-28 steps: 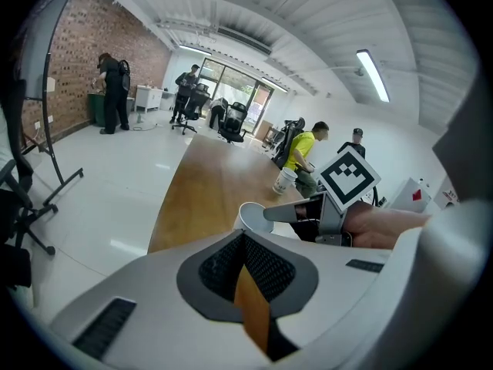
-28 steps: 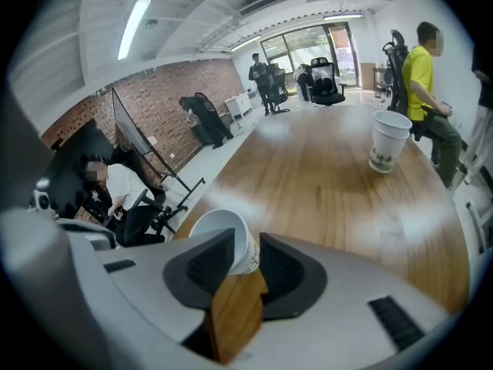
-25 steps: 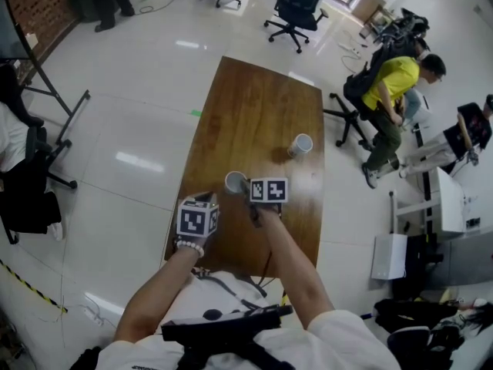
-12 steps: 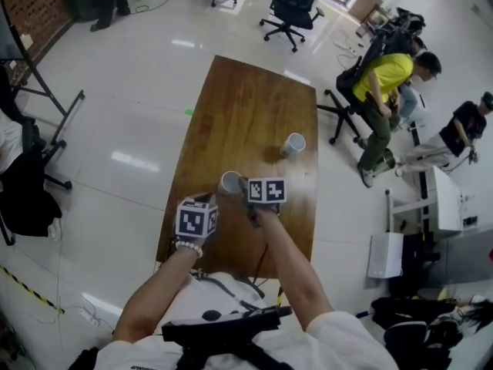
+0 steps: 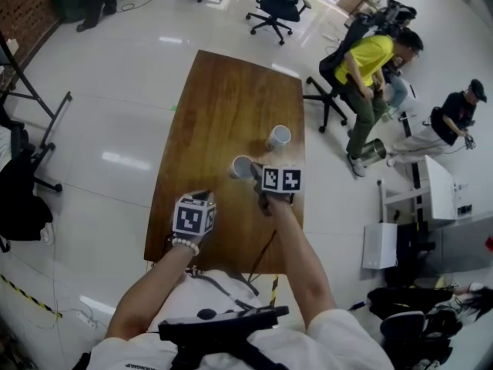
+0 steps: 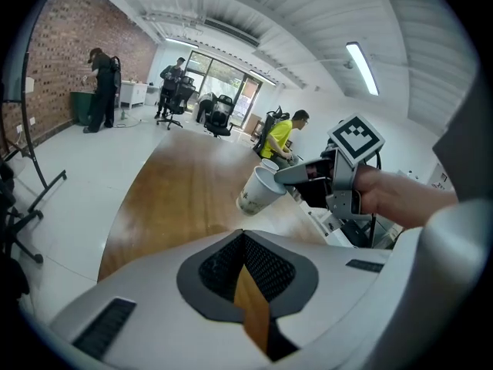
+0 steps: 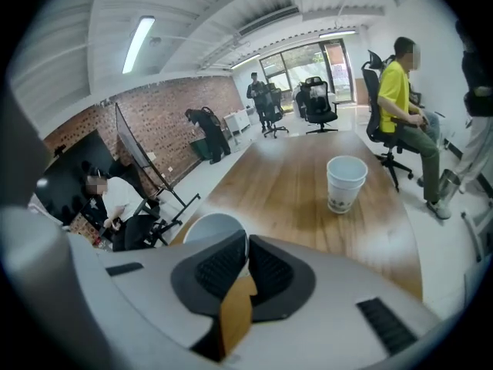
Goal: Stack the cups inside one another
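Right claw (image 5: 253,173) of mine pinches a white cup (image 5: 240,166) by its rim, tilted above the table (image 5: 223,91), near the other cup (image 5: 278,137). Left claw (image 5: 202,196) is pressed together, empty.

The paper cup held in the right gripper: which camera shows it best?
The left gripper view: it shows the paper cup whole from the side, tilted, its rim pinched by the right gripper. The head view shows it small, from above. The right gripper view shows only part of its rim behind the jaws.
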